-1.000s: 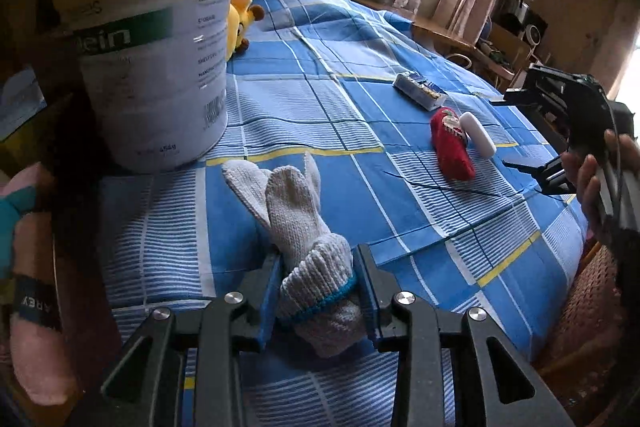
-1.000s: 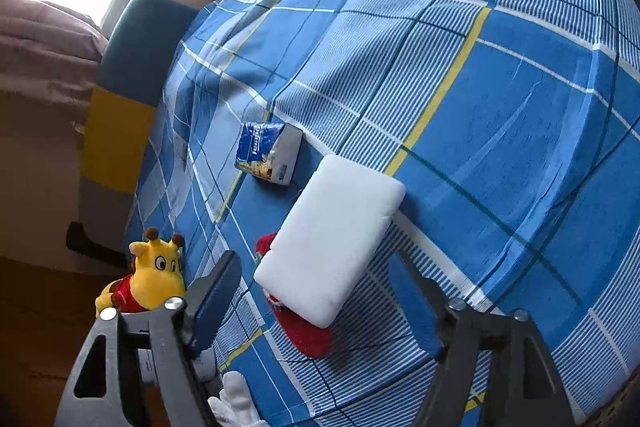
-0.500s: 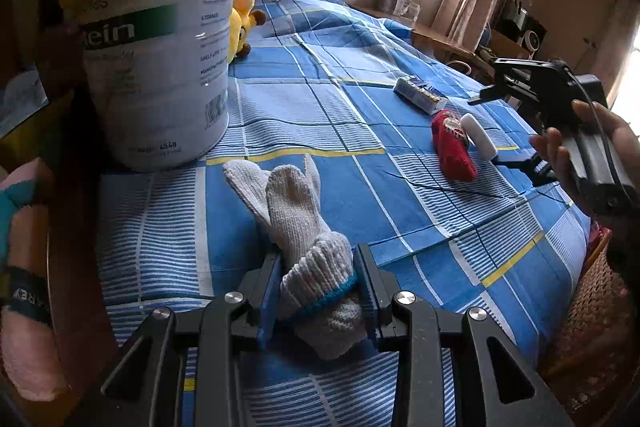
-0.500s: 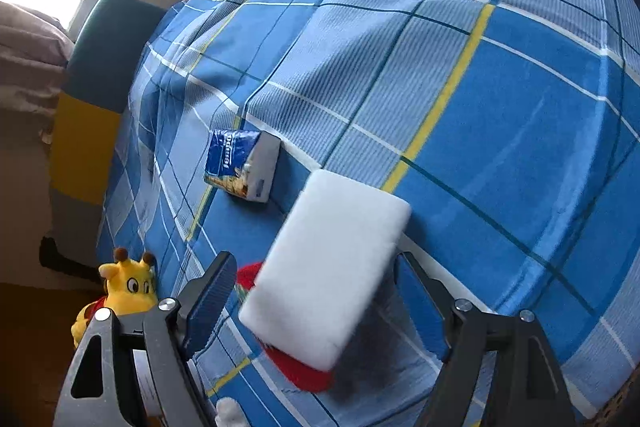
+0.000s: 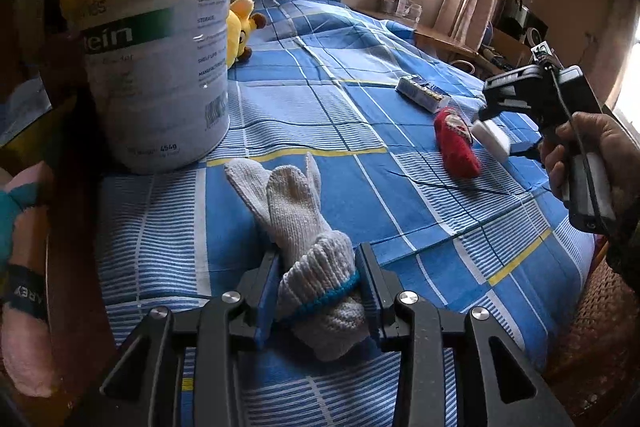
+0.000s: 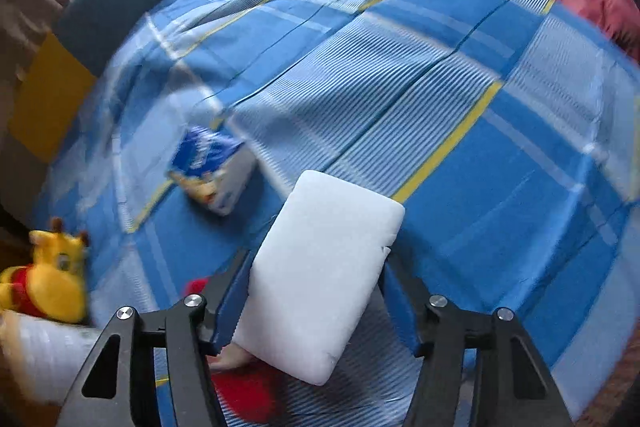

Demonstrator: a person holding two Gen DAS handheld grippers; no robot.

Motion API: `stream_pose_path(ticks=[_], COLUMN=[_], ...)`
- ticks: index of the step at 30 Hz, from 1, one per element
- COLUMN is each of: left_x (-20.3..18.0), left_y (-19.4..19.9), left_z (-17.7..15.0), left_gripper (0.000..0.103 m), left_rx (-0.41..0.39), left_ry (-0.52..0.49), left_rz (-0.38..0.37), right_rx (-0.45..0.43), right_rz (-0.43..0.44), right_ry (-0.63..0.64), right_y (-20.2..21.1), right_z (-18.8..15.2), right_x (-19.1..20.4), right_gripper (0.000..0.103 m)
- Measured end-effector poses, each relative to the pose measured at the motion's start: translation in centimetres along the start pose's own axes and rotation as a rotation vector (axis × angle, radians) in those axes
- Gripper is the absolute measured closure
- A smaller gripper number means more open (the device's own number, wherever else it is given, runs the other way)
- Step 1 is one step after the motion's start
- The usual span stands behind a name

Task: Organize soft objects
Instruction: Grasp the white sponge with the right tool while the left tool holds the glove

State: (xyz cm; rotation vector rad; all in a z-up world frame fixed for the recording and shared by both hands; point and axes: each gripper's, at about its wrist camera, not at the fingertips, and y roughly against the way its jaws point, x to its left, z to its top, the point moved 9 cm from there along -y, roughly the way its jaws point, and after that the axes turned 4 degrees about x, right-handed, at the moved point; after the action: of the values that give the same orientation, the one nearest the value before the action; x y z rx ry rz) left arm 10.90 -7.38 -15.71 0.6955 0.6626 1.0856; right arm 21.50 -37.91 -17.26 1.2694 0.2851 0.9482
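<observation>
Blue checked cloth (image 5: pixel 304 131) covered the table, with a window and curtains behind; we took the tall white tin (image 5: pixel 156 67) as our landmark.

Left wrist view: the left gripper (image 5: pixel 318 285) was clamped on the cuff of a grey knitted glove (image 5: pixel 304 227), which lay on the cloth just in front of the tin. A yellow plush toy (image 5: pixel 240 31) sat right behind the tin. Well to the tin's right lay a red soft item (image 5: pixel 456 147) and a small blue packet (image 5: pixel 422 93), with the right gripper (image 5: pixel 496 143) held over them by a hand (image 5: pixel 592 155).

Right wrist view: the right gripper's jaws had just been closing, and both now pressed the sides of a white sponge (image 6: pixel 320 275), tilted above the red item. The picture was blurred.

We judged the sorting at an early stage: two items gripped, none seen gathered, and the plush toy, red item and packet untouched.
</observation>
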Motion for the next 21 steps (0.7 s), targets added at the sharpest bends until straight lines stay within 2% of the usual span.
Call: stream_pose_path(ticks=[2,4,5,7,21], left_x=[0.0,-0.1,-0.1,0.0,-0.1], left_y=[0.0,0.0,0.0,0.0,0.6], left_z=[0.0,-0.1,-0.1,0.0,0.0], left_gripper=[0.065,0.065,0.065,0.065,0.067], left_rx=[-0.001,-0.001,0.000,-0.001,0.008], left_ry=[0.003,0.001,0.001,0.006,0.014], left_rz=[0.000,0.002,0.002,0.002,0.021], right_rx=[-0.011,0.048,0.038,0.040,0.000], right_rz=[-0.074,-0.140,-0.187,-0.226,-0.235], right_ry=[0.043,0.095,0.146,0.187,0.207], right_y=[-0.1,-1.4,-1.5,-1.9,-2.2], right_z=[0.3,-0.4,-0.4,-0.5,-0.3], right_x=[-0.4,-0.4,0.0,0.3,0.1], right_gripper=[0.040,0.039,0.039,0.037,0.034])
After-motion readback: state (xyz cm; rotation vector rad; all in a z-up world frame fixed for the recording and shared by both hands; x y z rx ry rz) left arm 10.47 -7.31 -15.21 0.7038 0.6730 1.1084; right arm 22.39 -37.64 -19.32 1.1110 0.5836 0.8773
